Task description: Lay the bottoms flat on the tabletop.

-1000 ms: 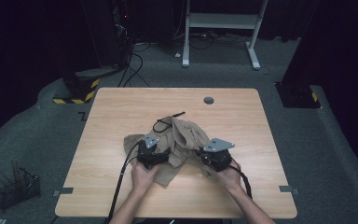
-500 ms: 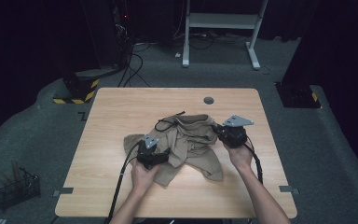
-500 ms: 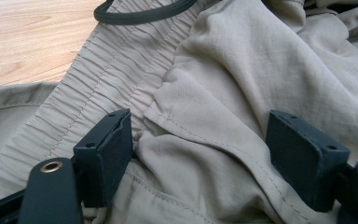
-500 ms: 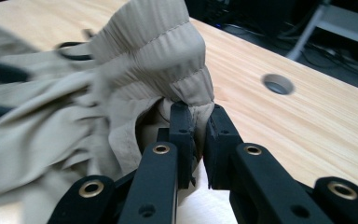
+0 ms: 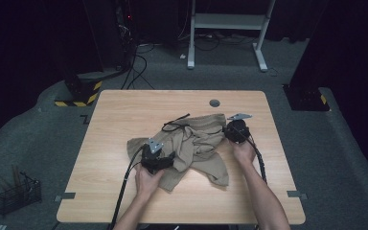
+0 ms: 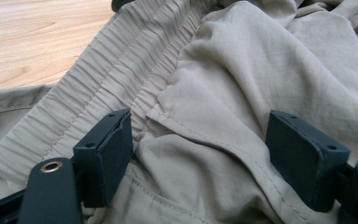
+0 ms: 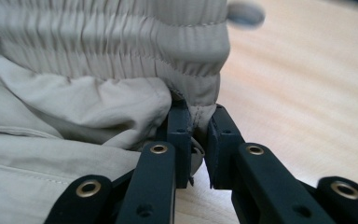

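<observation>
Soft, light khaki shorts [image 5: 199, 143]; best held at waistband; right tongs [image 7: 196, 128] pinching waistband corner, left tongs [image 6: 200, 154] wide over fabric

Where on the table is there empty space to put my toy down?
The wooden table is bare along its far edge by the round grommet, down its left side, and along the near edge between the forearms. The middle is crowded: the beige shorts lie there, with the left gripper and right gripper on them.
</observation>
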A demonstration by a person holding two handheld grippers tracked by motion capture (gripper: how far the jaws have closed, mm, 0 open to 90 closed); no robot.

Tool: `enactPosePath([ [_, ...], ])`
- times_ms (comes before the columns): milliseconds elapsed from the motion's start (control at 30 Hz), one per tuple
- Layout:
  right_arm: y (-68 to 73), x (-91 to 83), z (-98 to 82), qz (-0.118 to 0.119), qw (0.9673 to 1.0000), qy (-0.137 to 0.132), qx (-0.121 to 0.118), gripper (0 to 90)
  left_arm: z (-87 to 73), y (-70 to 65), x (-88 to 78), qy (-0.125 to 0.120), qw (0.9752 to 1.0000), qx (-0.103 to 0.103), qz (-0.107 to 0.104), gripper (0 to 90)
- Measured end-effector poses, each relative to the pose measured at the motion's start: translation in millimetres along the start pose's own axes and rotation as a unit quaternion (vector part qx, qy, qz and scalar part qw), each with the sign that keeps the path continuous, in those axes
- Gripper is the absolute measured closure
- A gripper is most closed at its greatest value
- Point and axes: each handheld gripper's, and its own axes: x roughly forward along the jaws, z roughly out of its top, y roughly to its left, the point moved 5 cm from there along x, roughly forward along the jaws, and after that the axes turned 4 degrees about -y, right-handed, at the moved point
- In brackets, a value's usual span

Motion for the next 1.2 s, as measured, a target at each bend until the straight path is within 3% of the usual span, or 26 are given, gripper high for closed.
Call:
enactPosePath([
  [133, 0.8, 9.3, -6.7, 0.004, 0.9999, 0.011, 0.012, 77.7, 0.1, -0.1, -0.7, -0.004, 1.0, -0.002, -0.003, 23.9],
  [200, 0.4, 7.8, -6.1, 0.007, 0.9997, 0.008, 0.022, 69.4, 0.2, 1.0, -1.1, -0.005, 1.0, -0.001, -0.006, 23.9],
  [267, -0.6, 6.1, -5.6, 0.008, 0.9997, 0.007, 0.023, 67.4, 0.2, 1.1, -1.5, -0.005, 1.0, 0.001, -0.006, 23.9],
  [333, -4.7, -3.4, -4.3, 0.01, 0.9993, -0.006, 0.035, 61.4, 0.0, 0.9, -2.6, -0.008, 0.9999, 0.006, -0.005, 24.2],
  [367, -9.2, -13.7, -3.9, 0.027, 0.998, -0.018, 0.054, 57.8, 1.6, 0.6, -5.2, -0.009, 0.9999, 0.01, -0.003, 25.1],
  [467, -12.4, -25.4, -3.8, 0.03, 0.9976, -0.025, 0.057, 55.1, 5.6, 0.4, -11.4, -0.018, 0.9998, 0.009, -0.007, 27.6],
  [500, -11.9, -38.5, -3.9, 0.035, 0.9973, -0.037, 0.053, 54.8, 8.6, 0.1, -16.3, -0.025, 0.9996, 0.005, -0.012, 27.7],
  [600, -8.5, -51.4, -4.3, 0.033, 0.9973, -0.05, 0.043, 53.5, 14.3, 0.0, -29.3, -0.033, 0.9993, 0.008, -0.018, 27.5],
  [700, 1.2, -67.4, -5.8, 0.04, 0.9965, -0.066, 0.03, 52.0, 15.2, -3.8, -41.0, -0.032, 0.9991, 0.012, -0.025, 26.8],
  [767, 12.2, -74.3, -7.4, 0.056, 0.9956, -0.073, 0.018, 51.8, 13.5, -10.5, -48.6, -0.022, 0.999, 0.027, -0.027, 26.1],
  [800, 20.0, -76.8, -8.6, 0.066, 0.9951, -0.073, 0.011, 51.8, 12.3, -15.2, -51.5, -0.021, 0.9987, 0.034, -0.031, 25.9],
  [833, 36.7, -80.1, -10.9, 0.081, 0.9937, -0.076, -0.013, 51.9, 9.3, -22.3, -54.6, -0.017, 0.9981, 0.046, -0.036, 25.7],
  [867, 43.3, -80.7, -11.8, 0.09, 0.9928, -0.077, -0.02, 52.0, 9.3, -22.3, -54.6, -0.017, 0.9981, 0.046, -0.036, 25.6],
  [900, 52.1, -80.9, -13.1, 0.102, 0.9916, -0.075, -0.025, 52.0, 5.2, -28.6, -54.6, -0.011, 0.9977, 0.043, -0.052, 25.0],
  [933, 52.1, -80.9, -13.1, 0.102, 0.9916, -0.075, -0.025, 52.0, 5.2, -28.6, -54.6, -0.011, 0.9977, 0.043, -0.052, 23.9],
  [1000, 69.4, -78.3, -16.0, 0.125, 0.9891, -0.07, -0.034, 51.9, 0.7, -35.0, -52.2, -0.002, 0.9968, 0.039, -0.07, 22.6],
  [1200, 98.6, -66.0, -22.4, 0.149, 0.9855, -0.053, -0.063, 51.9, -3.6, -48.4, -51.1, 0.012, 0.9959, 0.043, -0.078, 20.4],
])
